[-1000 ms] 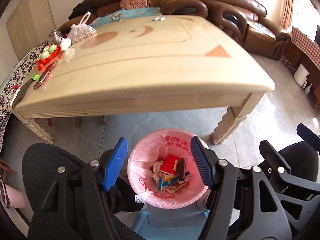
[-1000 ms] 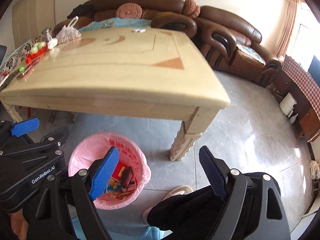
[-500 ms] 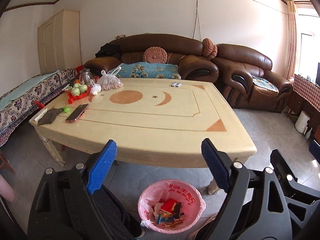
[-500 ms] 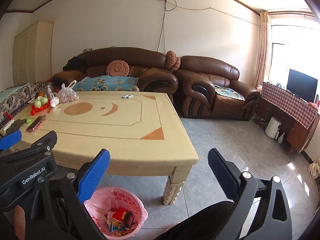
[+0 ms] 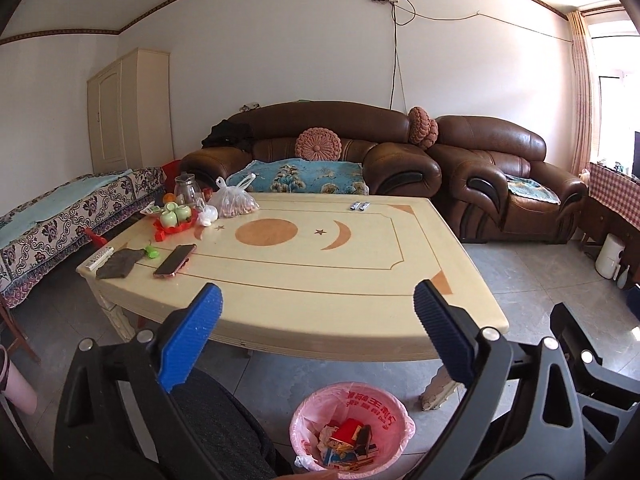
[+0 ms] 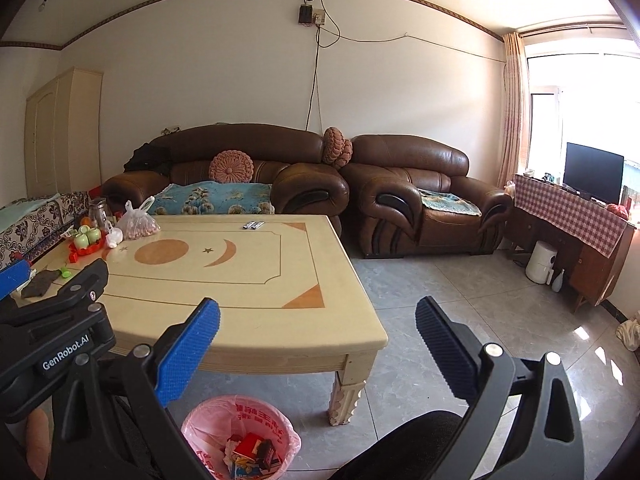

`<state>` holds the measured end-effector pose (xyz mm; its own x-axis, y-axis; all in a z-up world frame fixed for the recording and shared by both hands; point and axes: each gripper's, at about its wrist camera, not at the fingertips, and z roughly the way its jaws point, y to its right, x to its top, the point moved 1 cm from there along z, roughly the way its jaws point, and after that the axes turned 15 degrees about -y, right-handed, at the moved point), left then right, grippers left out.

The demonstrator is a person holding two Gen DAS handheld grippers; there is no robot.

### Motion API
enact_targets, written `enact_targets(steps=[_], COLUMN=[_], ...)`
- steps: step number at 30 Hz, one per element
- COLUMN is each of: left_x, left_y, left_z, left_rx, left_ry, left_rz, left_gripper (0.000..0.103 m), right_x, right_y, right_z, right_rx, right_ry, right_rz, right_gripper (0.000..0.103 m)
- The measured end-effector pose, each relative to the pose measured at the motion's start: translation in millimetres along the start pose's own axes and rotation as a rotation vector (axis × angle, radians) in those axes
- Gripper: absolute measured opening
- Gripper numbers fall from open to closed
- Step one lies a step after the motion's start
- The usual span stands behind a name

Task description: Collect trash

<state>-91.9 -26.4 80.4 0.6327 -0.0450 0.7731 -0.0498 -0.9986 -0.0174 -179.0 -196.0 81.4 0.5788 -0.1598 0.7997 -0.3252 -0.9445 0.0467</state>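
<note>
Left gripper: fingers apart, empty. Right gripper: fingers apart, empty. Bin, pink liner, holds trash on the floor below the table edge. Only the left view shows the phone; only the right shows the TV. 2 sofas. Bin bottom cut off.

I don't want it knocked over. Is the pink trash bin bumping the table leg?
Apart. In the right wrist view, bare grey floor shows between the bin and the table leg; the left wrist view shows the same gap.
</note>
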Motion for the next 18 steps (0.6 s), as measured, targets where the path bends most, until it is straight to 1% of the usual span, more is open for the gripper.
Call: enact_targets(steps=[3,7,18], left_x=[-1.0,-3.8,-3.8], left_y=[-1.0,-1.1,-9.0], left_z=[0.2,0.0,1.5], left_rx=[-0.019,-0.017,-0.027], left_ry=[-0.015,-0.022,-0.033], left_rz=[-0.001,0.005,-0.005], left_gripper=[0.094,0.094,0.094], right_x=[0.0,-1.4,0.4], right_y=[0.8,-0.3,-3.0], right_z=[-0.5,-0.1,-0.3], right_rx=[-0.004,-0.017,-0.014], right_ry=[-0.017,-0.023,-0.026], right_rz=[0.003,-0.002,-0.012], right_gripper=[0.096,0.096,0.096])
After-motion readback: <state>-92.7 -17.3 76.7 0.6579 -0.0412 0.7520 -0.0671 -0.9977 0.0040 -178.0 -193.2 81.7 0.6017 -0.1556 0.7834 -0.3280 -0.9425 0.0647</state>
